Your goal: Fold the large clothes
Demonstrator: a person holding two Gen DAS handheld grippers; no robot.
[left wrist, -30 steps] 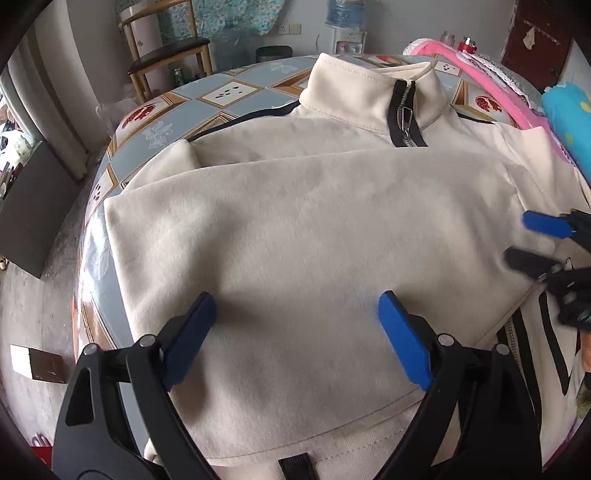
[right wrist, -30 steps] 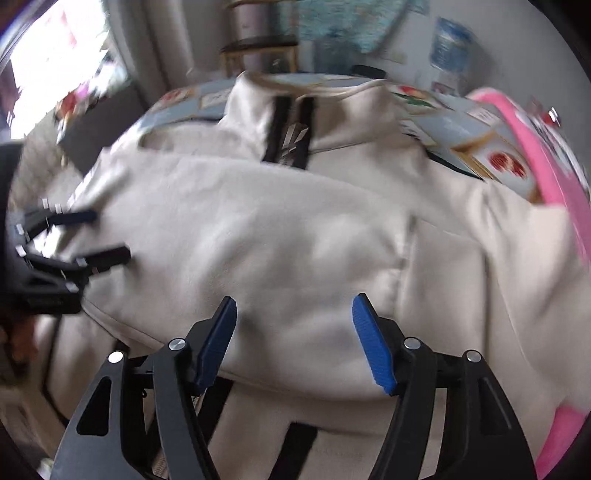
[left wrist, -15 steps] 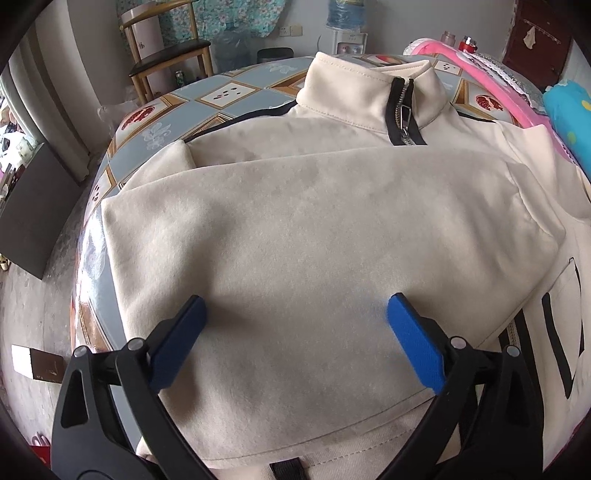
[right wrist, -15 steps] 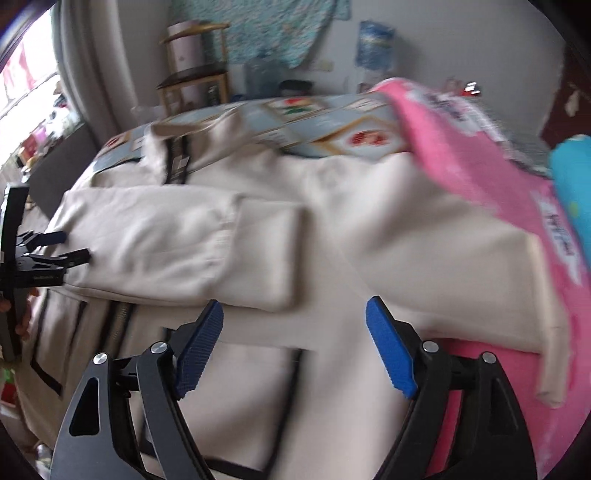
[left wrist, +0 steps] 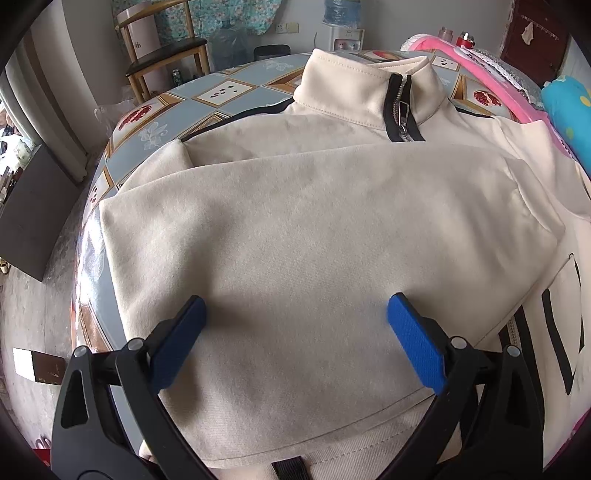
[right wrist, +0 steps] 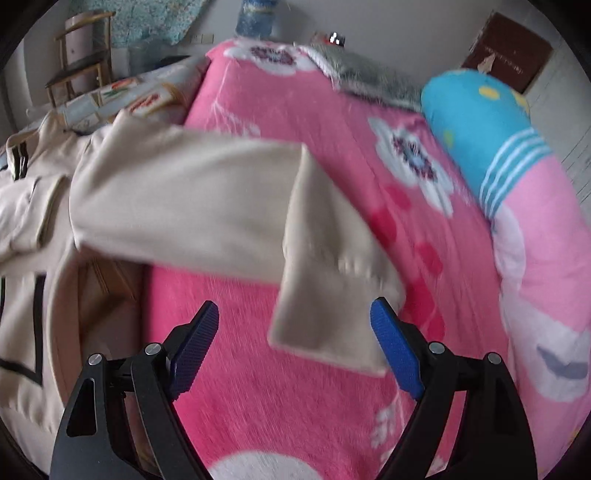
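Observation:
A cream zip-neck jacket (left wrist: 314, 221) lies spread on a round patterned table (left wrist: 147, 133), collar (left wrist: 362, 92) at the far side, one sleeve folded across the chest. My left gripper (left wrist: 295, 328) is open and empty, hovering over the folded sleeve near the hem. In the right wrist view the jacket's other sleeve (right wrist: 207, 206) stretches out to the right over a pink blanket (right wrist: 295, 387), its cuff (right wrist: 332, 302) hanging down. My right gripper (right wrist: 295, 343) is open and empty, just in front of that cuff.
The pink flowered blanket lies beside the table on the right, with a blue bolster pillow (right wrist: 480, 129) on it. A wooden chair (left wrist: 162, 55) and a water dispenser (left wrist: 343, 22) stand beyond the table. A dark cabinet (left wrist: 29, 210) stands at the left.
My right gripper swung right, from over the jacket's chest to the outstretched sleeve on the pink blanket, and left the left wrist view. My left gripper drew back slightly and stayed open.

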